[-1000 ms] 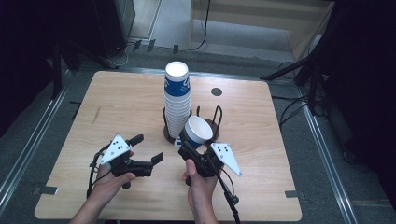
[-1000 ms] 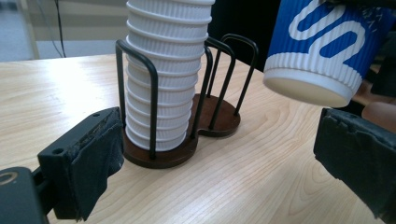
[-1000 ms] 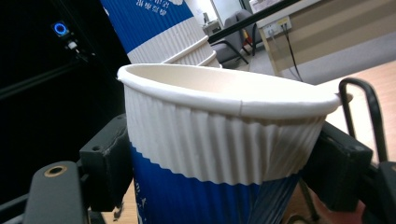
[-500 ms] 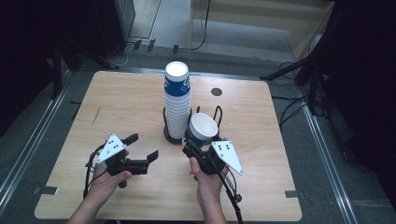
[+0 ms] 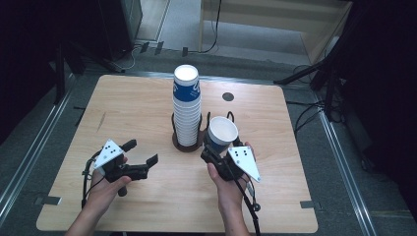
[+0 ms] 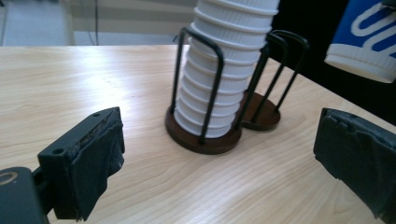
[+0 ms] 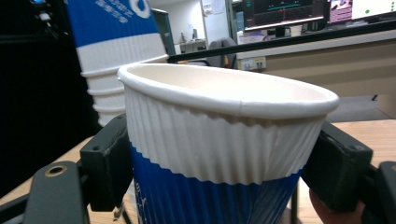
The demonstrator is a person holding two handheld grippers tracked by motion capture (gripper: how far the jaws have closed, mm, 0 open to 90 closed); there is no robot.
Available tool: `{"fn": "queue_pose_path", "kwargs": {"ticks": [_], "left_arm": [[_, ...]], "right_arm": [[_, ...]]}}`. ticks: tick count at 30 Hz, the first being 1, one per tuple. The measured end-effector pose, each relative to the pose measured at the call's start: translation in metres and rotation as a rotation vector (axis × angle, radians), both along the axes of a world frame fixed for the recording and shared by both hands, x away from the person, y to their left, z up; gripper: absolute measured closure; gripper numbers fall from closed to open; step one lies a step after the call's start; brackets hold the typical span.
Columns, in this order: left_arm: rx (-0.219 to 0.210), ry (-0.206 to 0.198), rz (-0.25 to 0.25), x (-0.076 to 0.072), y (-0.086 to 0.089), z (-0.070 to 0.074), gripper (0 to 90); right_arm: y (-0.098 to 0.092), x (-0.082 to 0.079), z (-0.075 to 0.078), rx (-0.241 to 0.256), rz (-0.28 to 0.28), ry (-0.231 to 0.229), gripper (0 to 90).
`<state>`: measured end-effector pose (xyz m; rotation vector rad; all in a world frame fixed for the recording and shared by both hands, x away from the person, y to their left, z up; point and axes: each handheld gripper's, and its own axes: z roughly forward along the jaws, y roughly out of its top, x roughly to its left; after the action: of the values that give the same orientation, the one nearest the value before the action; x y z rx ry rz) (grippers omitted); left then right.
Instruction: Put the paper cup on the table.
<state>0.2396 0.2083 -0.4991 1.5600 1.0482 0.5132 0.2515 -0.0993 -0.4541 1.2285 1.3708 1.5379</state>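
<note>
Right tongs (image 5: 212, 150): clamped on the cup (image 5: 222, 133), held off the desk (image 5: 147, 98) at 3 o'clock of the stack (image 5: 187, 110)
Left tongs (image 5: 142, 160): wide open, empty; at 8 o'clock of the stack
Stack: upright in the wire rack (image 6: 210, 93) at desk centre

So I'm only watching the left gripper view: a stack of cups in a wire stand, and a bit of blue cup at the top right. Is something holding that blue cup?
Observer: Yes. The right hand-held gripper is shut on that blue cup, its jaws pressing both sides.
Operator: Is the cup standing on the table?
Observer: No, it is held above the table, beside the cup stack.
Operator: Anything inside it?
Observer: It looks empty; the high view shows a plain white inside.
Operator: And the stack's top cup?
Observer: Blue as well, with its mouth facing up.
</note>
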Motion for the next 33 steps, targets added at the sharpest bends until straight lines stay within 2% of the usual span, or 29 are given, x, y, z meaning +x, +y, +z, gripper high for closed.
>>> {"fn": "queue_pose_path", "kwargs": {"ticks": [8, 15, 19, 33], "left_arm": [[-0.007, 0.017, 0.04, 0.003, 0.012, -0.005, 2.5], [0.011, 0.029, 0.072, 0.006, 0.022, -0.01, 2.5], [0.016, 0.037, 0.093, 0.007, 0.029, -0.012, 2.5], [0.012, 0.057, 0.149, 0.01, 0.047, -0.018, 2.5]], "right_arm": [[-0.008, 0.007, -0.001, -0.037, -0.024, -0.004, 20.0], [-0.02, 0.016, -0.003, -0.067, -0.058, -0.001, 19.9], [-0.027, 0.021, -0.005, -0.104, -0.071, -0.013, 19.9], [-0.051, 0.036, -0.006, -0.14, -0.14, -0.019, 19.9]]}}
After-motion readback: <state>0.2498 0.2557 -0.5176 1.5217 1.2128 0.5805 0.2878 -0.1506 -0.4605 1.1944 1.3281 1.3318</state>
